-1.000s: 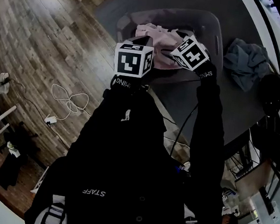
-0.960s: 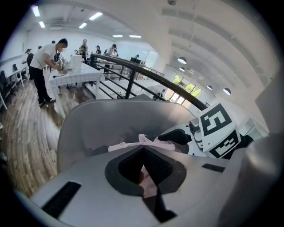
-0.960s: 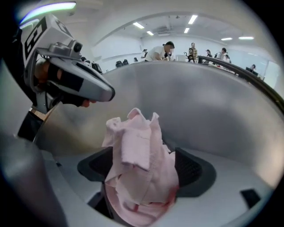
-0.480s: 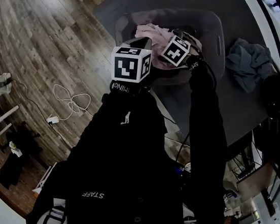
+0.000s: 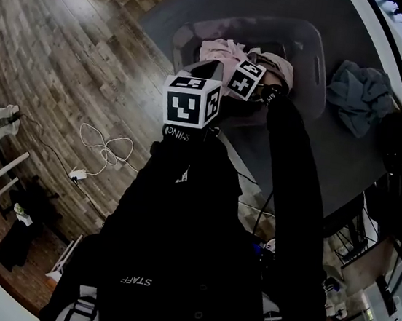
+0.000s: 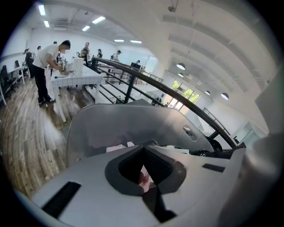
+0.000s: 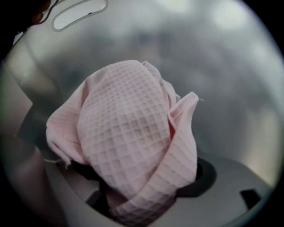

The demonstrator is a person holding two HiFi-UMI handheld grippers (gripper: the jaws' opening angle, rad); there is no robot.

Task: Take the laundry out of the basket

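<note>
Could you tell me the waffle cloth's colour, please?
Pale pink waffle-weave cloth; best in right gripper view.

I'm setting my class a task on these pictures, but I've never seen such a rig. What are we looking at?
No robot: a person holds a two-jaw gripper in each hand, each carrying a marker cube. One picture looks down from a camera on the person's head; the other two come from cameras on the grippers. A grey laundry basket stands on a dark table, with a blue-grey garment beside it. The right gripper reaches into the basket, its jaws closing with a pink waffle cloth bunched between them. The left gripper looks shut, a sliver of pink showing in its gap.
</note>
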